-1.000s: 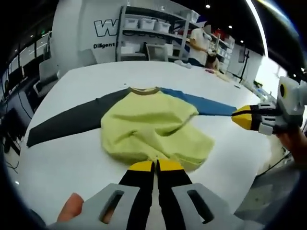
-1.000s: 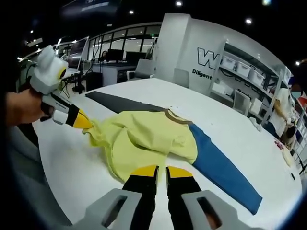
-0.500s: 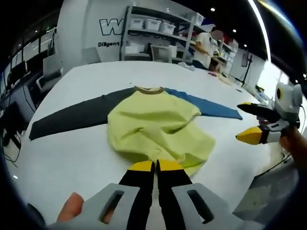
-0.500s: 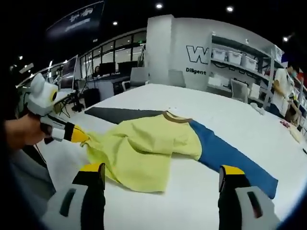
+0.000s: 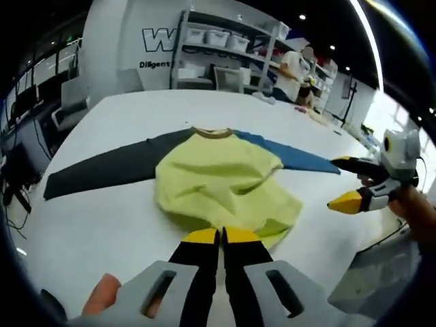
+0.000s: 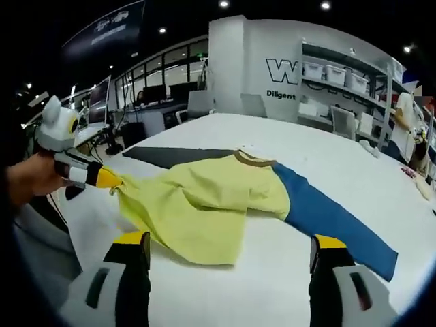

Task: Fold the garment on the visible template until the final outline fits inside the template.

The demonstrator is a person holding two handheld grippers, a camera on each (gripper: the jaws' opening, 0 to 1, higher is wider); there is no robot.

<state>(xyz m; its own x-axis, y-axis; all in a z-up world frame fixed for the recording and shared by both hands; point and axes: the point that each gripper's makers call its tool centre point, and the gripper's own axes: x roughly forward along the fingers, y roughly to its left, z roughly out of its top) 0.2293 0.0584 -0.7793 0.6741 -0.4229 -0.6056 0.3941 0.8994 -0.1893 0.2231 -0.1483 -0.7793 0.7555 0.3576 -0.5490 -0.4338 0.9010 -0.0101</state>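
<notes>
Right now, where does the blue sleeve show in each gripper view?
Left gripper view: the blue sleeve runs from the collar right of centre toward the open right gripper.
Right gripper view: it slants from centre to lower right, across the white table.
Shared landmark: the brown collar.

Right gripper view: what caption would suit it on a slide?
Open right gripper faces a yellow shirt on a white table; left gripper pinches its hem.

the shirt (image 5: 221,184) is plain yellow-green with one blue sleeve (image 6: 334,216), one apparently black sleeve (image 5: 102,170), brownish collar (image 5: 210,131).
</notes>
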